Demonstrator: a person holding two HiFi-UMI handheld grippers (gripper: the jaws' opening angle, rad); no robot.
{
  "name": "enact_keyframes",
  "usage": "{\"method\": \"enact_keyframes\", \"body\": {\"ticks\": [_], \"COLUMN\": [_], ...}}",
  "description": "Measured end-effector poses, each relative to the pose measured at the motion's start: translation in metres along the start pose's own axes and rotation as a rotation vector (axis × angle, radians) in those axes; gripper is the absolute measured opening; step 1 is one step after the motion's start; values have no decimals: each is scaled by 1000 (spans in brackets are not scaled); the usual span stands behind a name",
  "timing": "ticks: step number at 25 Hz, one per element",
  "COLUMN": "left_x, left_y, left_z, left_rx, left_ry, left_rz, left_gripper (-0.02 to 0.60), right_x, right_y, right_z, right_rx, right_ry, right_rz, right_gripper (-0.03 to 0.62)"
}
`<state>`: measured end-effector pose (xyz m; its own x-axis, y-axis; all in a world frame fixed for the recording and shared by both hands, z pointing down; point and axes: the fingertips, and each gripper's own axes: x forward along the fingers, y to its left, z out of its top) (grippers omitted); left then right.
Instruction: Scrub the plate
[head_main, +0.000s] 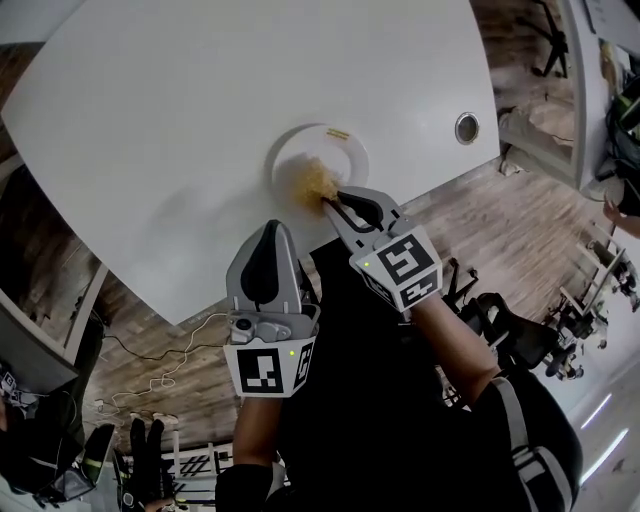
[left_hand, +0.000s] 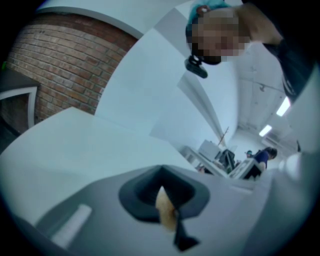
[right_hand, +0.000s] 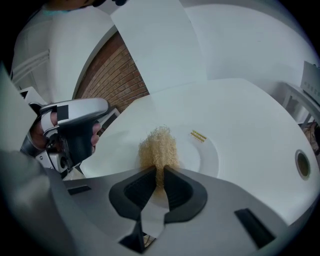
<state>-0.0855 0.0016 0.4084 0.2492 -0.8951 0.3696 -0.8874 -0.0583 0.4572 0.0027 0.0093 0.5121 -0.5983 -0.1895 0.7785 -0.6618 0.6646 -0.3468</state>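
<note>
A white plate (head_main: 340, 152) (right_hand: 197, 156) lies near the front edge of the white table (head_main: 200, 120). It carries a small gold label (right_hand: 198, 136). My right gripper (head_main: 331, 204) (right_hand: 159, 173) is shut on a tan mesh scrubber (head_main: 312, 180) (right_hand: 158, 147), which rests on the plate's near side. My left gripper (head_main: 266, 232) (left_hand: 163, 194) hangs just off the table's front edge, left of the plate and apart from it, tips raised. Its jaws are together, with a thin tan sliver between the pads that I cannot identify. It also shows at the left of the right gripper view, where the left gripper (right_hand: 75, 131) is held in a hand.
A round metal grommet (head_main: 467, 127) (right_hand: 302, 164) sits in the table to the right of the plate. The table's front edge runs diagonally below the plate. Wood floor with white cables (head_main: 150, 385) lies beneath. A brick wall (left_hand: 60, 65) stands behind.
</note>
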Motion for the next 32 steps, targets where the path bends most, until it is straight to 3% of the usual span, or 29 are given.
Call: {"method": "enact_keyframes", "body": {"ticks": [13,32], "left_x": [1,-10], "left_y": [-17,-62], "left_z": [11,87], "left_rx": [26,91], "left_ry": [-14,-120], "left_rz": [-2,-14], "left_gripper": [3,3], "right_x": [-27,-105], "right_y": [-61,-41], "right_z": [23,86], "right_rx": [10,12], "right_ry": [-69,-296], "right_rz": [-124,-124], "right_gripper": [43,43]}}
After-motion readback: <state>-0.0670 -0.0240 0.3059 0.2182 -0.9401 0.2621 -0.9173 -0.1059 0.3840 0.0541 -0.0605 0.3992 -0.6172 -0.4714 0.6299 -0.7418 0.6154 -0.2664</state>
